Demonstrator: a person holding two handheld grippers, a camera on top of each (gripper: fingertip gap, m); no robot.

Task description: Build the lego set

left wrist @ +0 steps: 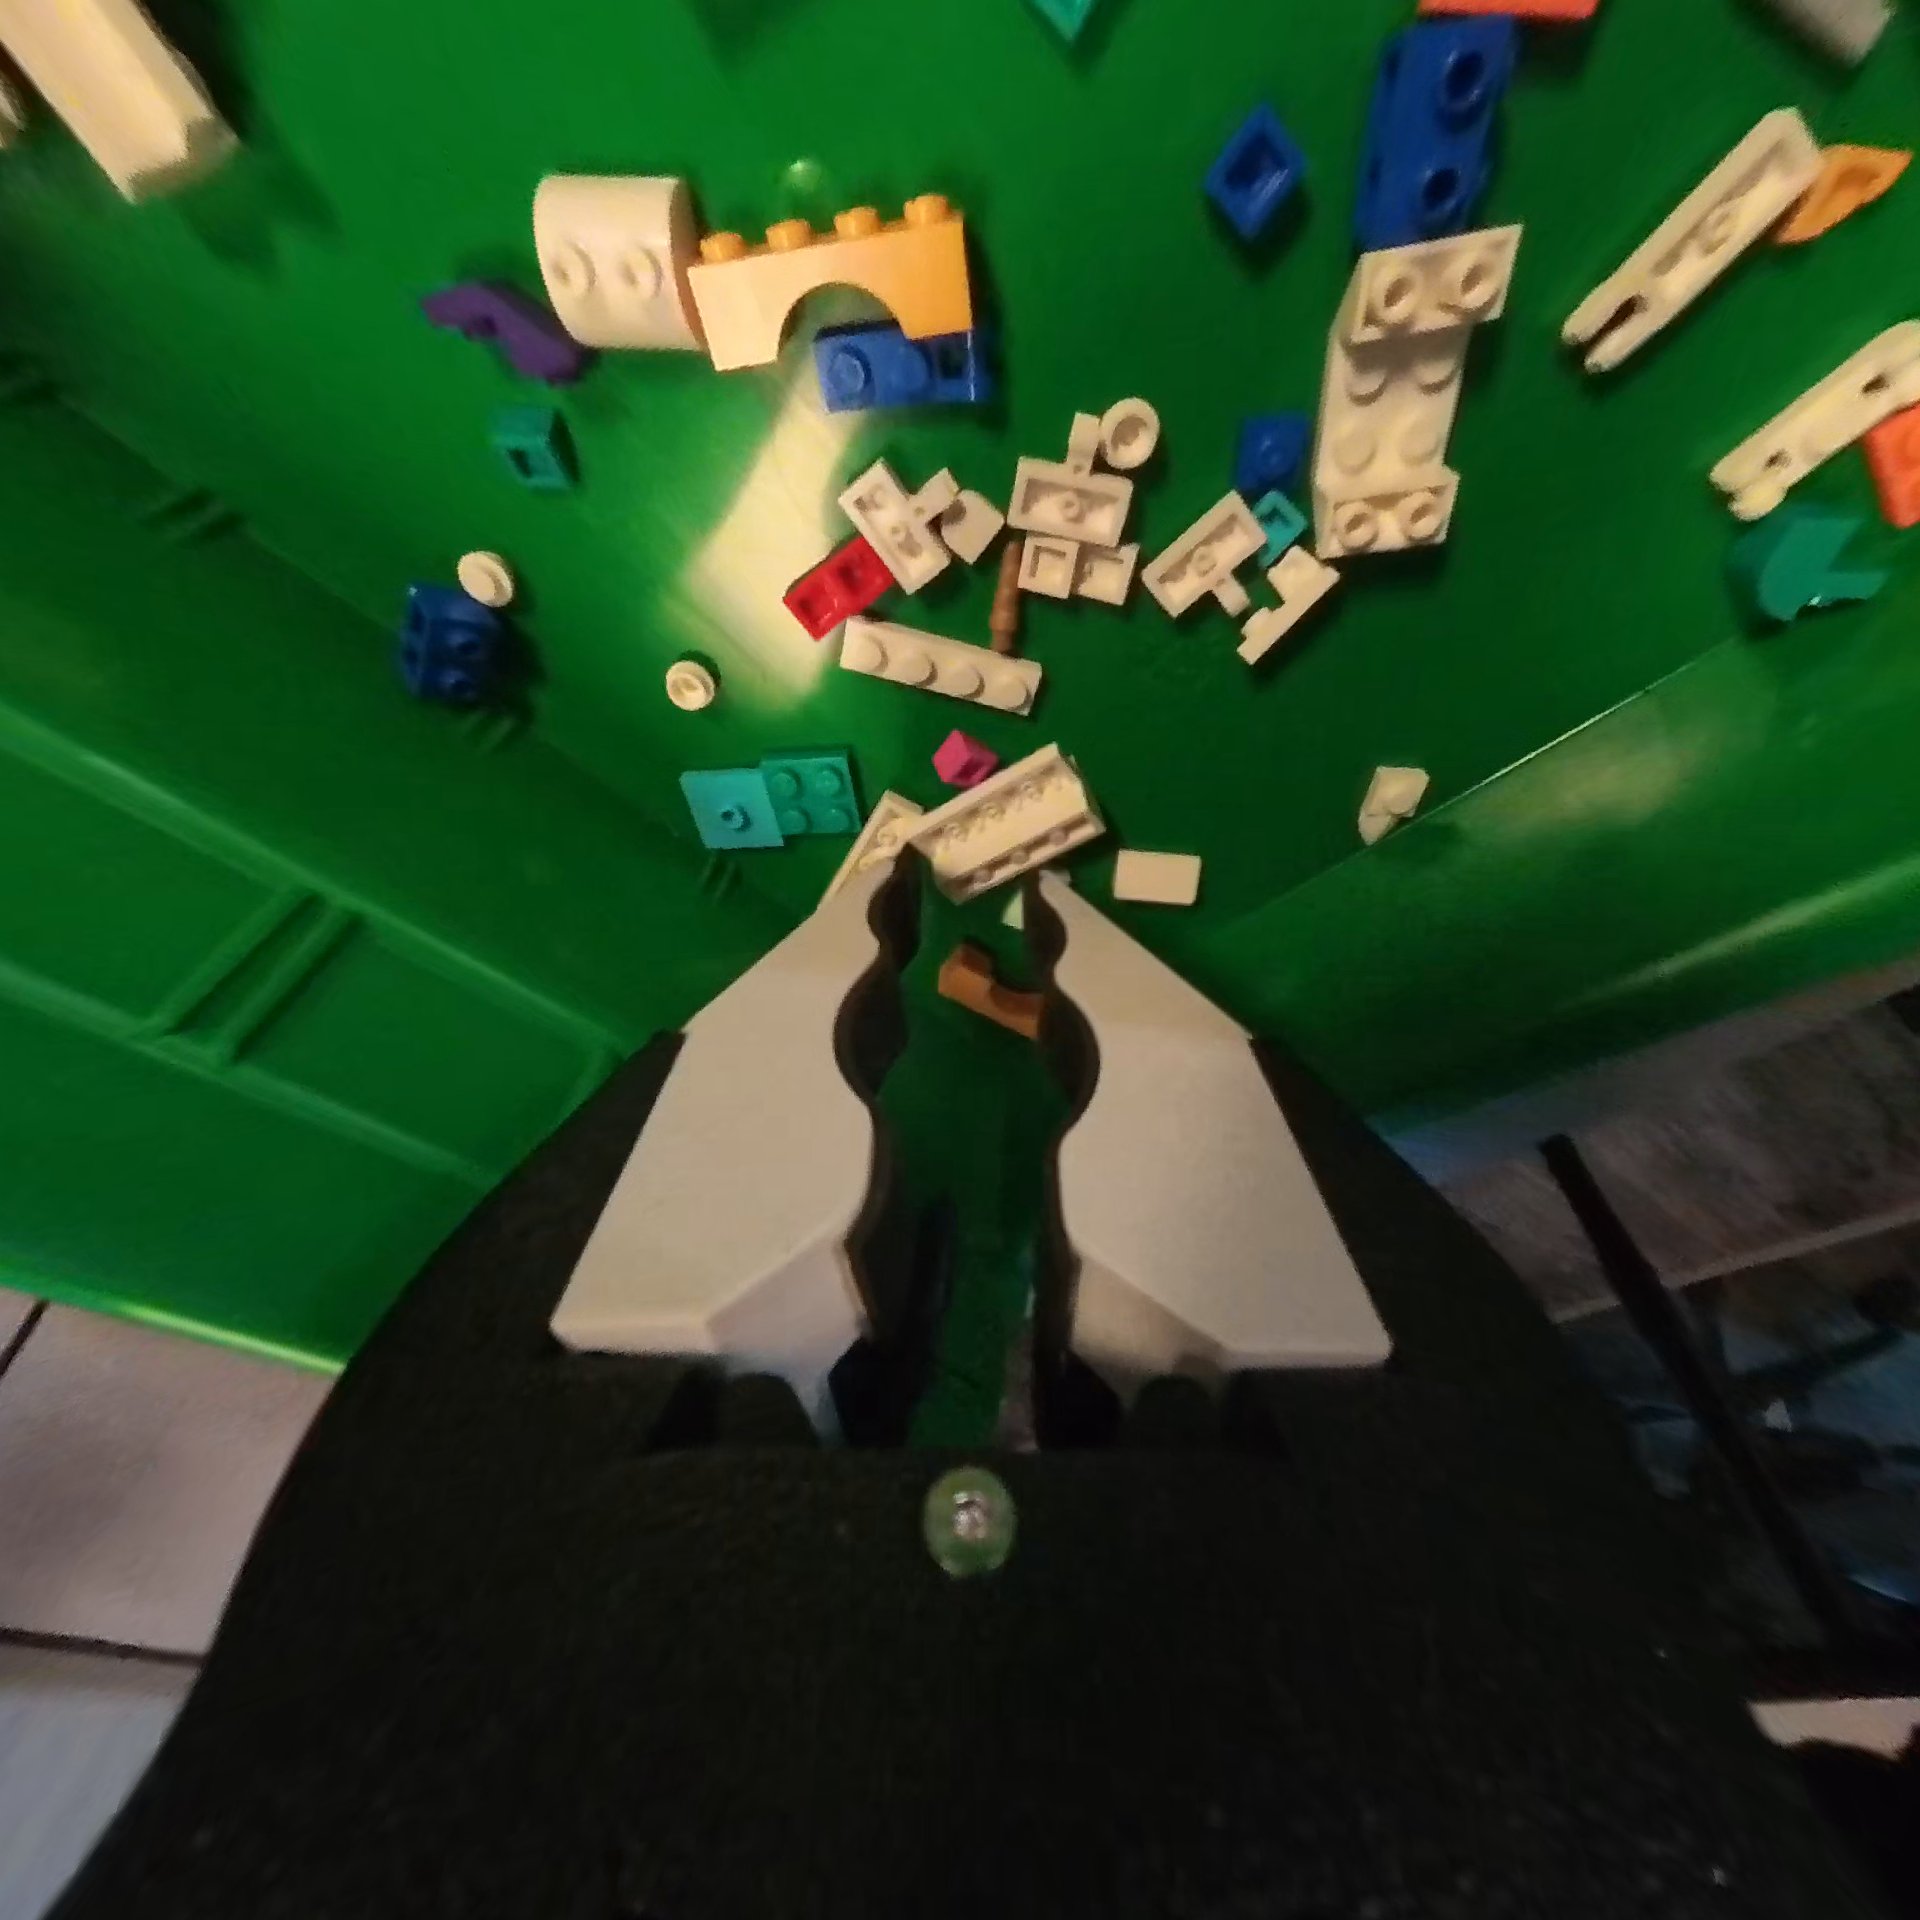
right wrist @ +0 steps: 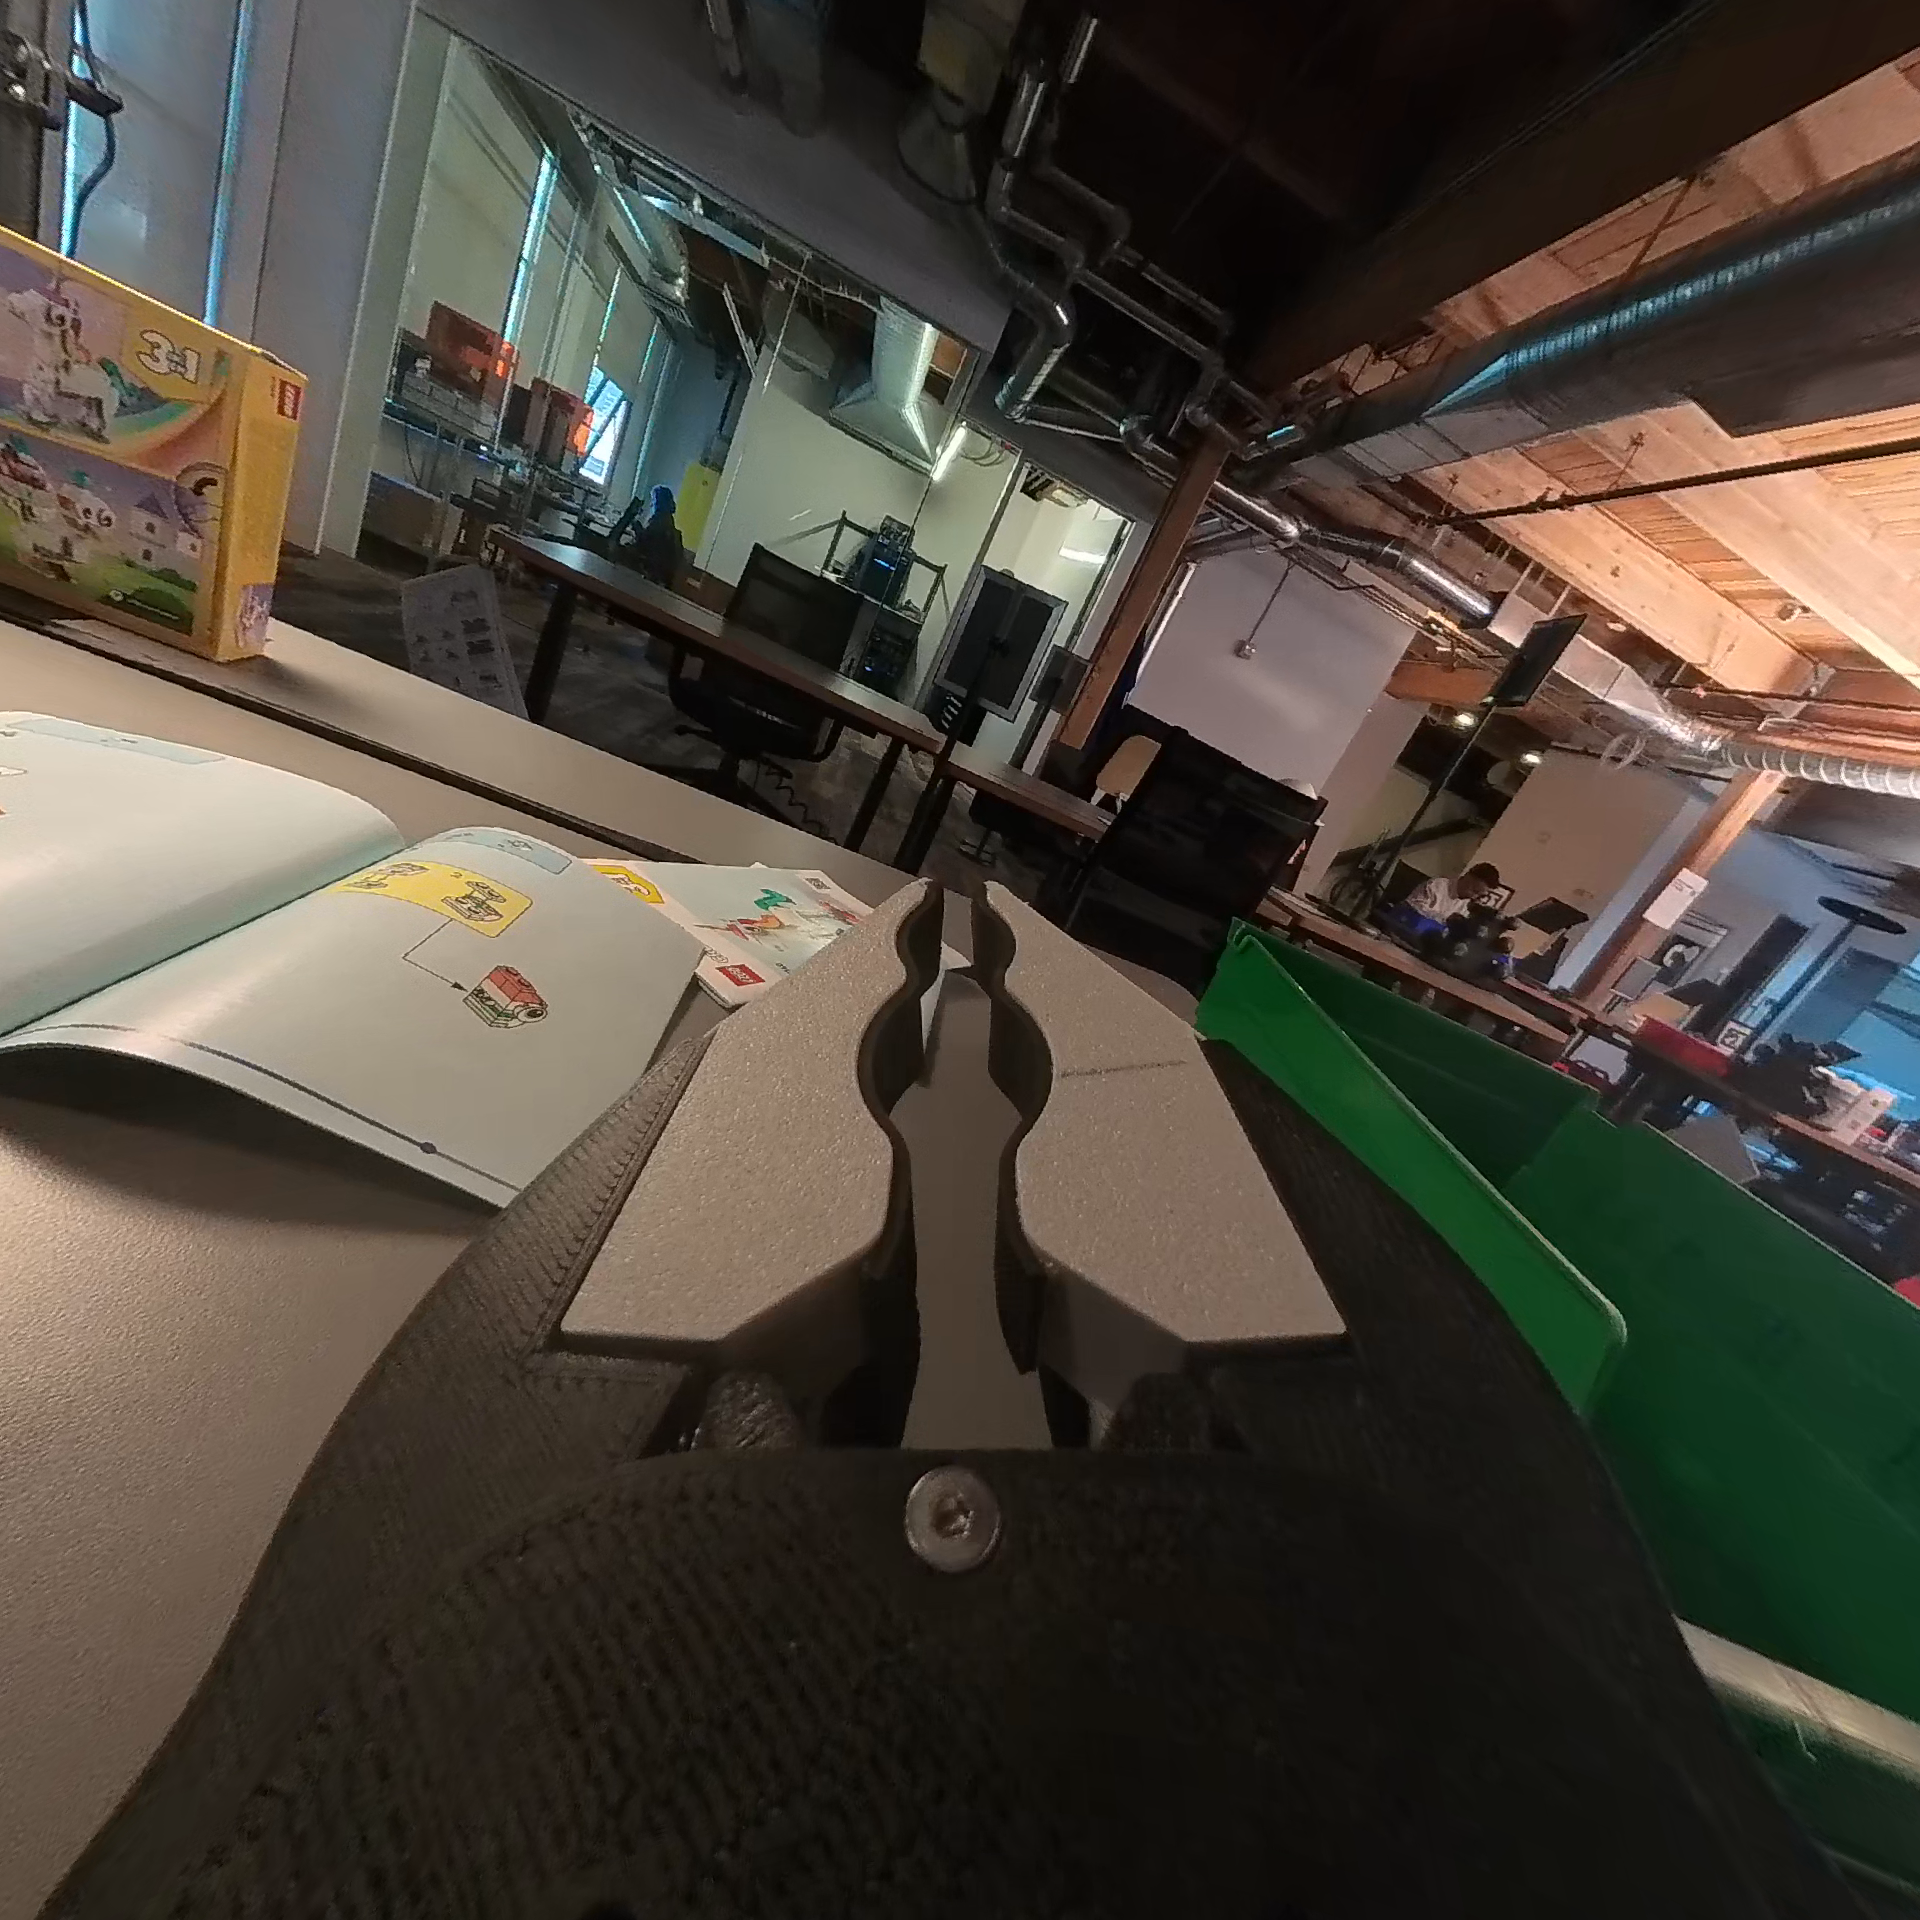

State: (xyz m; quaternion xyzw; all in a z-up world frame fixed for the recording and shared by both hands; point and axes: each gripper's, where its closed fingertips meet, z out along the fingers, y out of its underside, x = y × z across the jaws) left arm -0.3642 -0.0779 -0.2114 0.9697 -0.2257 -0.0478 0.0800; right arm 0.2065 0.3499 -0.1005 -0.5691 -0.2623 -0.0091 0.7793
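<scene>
Between my left gripper's (left wrist: 971, 883) tips I pinch a white studded plate (left wrist: 1010, 821) over the green plastic bin (left wrist: 312, 935) of loose bricks. Nearly closed and empty, my right gripper (right wrist: 958, 906) rests by the open instruction booklet (right wrist: 312, 966); no assembly shows yet, so most building remains.

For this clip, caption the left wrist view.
Left claw grips a white plate above loose bricks in a green bin.
</scene>
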